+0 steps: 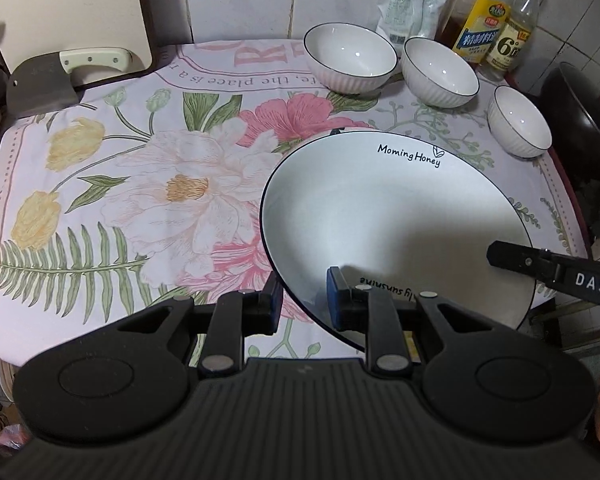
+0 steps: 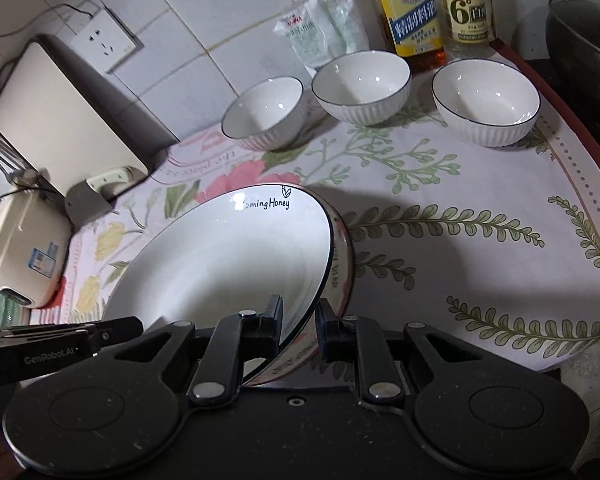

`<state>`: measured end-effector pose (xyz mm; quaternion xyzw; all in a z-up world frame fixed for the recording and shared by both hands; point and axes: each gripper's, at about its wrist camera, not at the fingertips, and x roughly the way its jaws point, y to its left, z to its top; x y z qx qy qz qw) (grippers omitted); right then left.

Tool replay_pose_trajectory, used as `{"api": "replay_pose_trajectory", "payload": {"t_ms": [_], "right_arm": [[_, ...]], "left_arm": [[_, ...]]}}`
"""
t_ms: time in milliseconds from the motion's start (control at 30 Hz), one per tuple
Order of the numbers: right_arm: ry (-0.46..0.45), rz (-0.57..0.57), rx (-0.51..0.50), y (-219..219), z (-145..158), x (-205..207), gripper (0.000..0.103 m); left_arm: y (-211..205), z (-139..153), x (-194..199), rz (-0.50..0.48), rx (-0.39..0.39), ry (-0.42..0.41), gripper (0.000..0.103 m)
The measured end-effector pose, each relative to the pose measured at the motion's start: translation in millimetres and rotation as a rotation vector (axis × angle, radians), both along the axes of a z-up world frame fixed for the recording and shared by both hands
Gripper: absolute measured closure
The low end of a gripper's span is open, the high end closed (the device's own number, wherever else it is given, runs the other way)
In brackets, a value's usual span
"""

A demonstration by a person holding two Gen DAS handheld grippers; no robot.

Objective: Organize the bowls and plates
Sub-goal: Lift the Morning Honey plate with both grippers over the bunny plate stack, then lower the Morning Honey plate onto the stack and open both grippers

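Left to right, referenced to the plate. Your left gripper is clamped narrow on its near-left rim. The plate hangs tilted above the floral cloth, apparently clear of it. Your right gripper pinches the near-right rim, jaws narrow. Beyond the plate, three bowls stand apart near the wall.

Risks: glazed rim and small pads, so uneven lowering could twist the plate free; drifting far-right of the plate's present spot would knock the nearest bowl.
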<state>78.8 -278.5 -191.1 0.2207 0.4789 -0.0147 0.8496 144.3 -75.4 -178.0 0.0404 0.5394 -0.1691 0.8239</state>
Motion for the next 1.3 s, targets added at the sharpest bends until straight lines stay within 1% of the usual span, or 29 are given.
{"api": "replay_pose_trajectory", "payload": {"t_ms": [267,467,567,800,900,1000,1133,1300], "right_arm": [[0.043,0.012,-0.013,-2,-17,10,0.081],[0.061,0.016,-0.024,2,-24,15,0.081],[0.060,0.031,-0.067,4,-22,18,0.081],[0.065,0.056,-0.112,8,-20,24,0.081],[0.068,0.059,-0.143,12,-21,26,0.081],[0.083,0.078,-0.203,21,-24,26,0.079],[0.082,0.080,-0.223,22,-25,25,0.079],[0.106,0.091,-0.289,32,-32,26,0.074]], "left_arm": [[0,-19,8,0.008,-0.001,0.032,0.082],[4,-26,12,0.010,-0.012,0.050,0.082],[3,-24,12,-0.007,-0.028,0.052,0.082],[7,-29,19,0.009,-0.044,0.085,0.082],[8,-33,20,0.011,-0.048,0.109,0.082],[10,-38,20,0.014,-0.058,0.145,0.082],[13,-41,22,0.017,-0.074,0.165,0.082],[8,-42,22,0.001,-0.049,0.160,0.082]]}}
